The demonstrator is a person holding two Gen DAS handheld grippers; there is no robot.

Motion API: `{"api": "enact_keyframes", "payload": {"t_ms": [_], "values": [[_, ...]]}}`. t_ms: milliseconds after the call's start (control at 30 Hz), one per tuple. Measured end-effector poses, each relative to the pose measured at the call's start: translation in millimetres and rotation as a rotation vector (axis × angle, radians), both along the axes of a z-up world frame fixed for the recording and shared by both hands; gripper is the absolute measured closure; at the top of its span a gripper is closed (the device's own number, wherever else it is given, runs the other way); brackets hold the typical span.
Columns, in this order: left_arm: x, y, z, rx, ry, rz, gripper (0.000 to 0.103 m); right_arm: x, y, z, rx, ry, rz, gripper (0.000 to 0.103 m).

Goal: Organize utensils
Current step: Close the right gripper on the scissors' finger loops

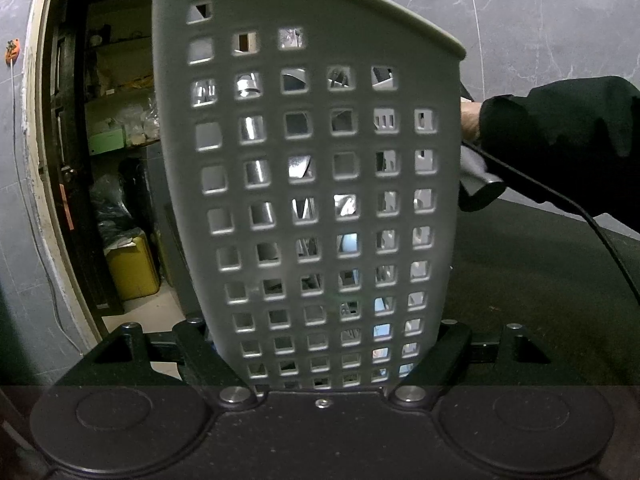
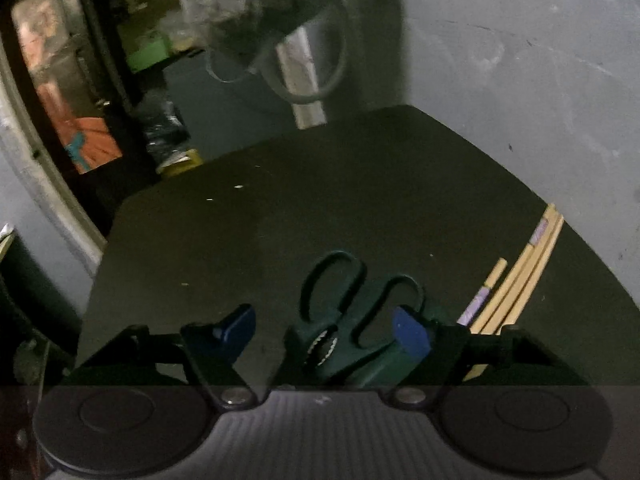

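With the left tongs (image 1: 320, 360) pinching the basket (image 1: 312, 184), the spread right tongs (image 2: 324, 328) should centre over the scissors (image 2: 352, 320) before squeezing their handles.

Left wrist view level, pressed against perforated caddy (image 1: 316, 184), right wrist view angled down over dark table (image 2: 320, 200), both show table

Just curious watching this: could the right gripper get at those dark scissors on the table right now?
Probably yes. The right gripper is open, the scissors lie between its fingers on the dark table, and nothing covers them.
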State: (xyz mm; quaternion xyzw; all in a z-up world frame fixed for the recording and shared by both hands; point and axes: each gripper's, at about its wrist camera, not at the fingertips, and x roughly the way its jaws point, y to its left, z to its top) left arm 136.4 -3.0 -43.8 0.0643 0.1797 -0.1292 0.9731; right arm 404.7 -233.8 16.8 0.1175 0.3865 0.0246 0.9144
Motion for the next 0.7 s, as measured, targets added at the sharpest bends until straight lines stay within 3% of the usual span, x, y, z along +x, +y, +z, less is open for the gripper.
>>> {"api": "enact_keyframes", "payload": {"t_ms": [200, 400, 533, 700], "values": [[-0.1, -0.3, -0.2, 0.0, 0.0, 0.0, 0.023, 6.5, 2.7, -7.2, -0.018, 0.008, -0.048, 0.031], [-0.1, -1.2, -0.6, 0.001, 0.001, 0.001, 0.023, 14.0, 4.7, -13.9, -0.024, 0.014, -0.084, 0.046], [-0.8, -1.8, -0.5, 0.003, 0.002, 0.004, 0.023, 16.6, 7.4, -16.1, -0.067, 0.0, -0.077, 0.063], [-1.4, -2.5, -0.6, 0.007, 0.0, 0.007, 0.022, 12.8, 9.3, -16.9, -0.117, -0.016, -0.003, 0.063]]}}
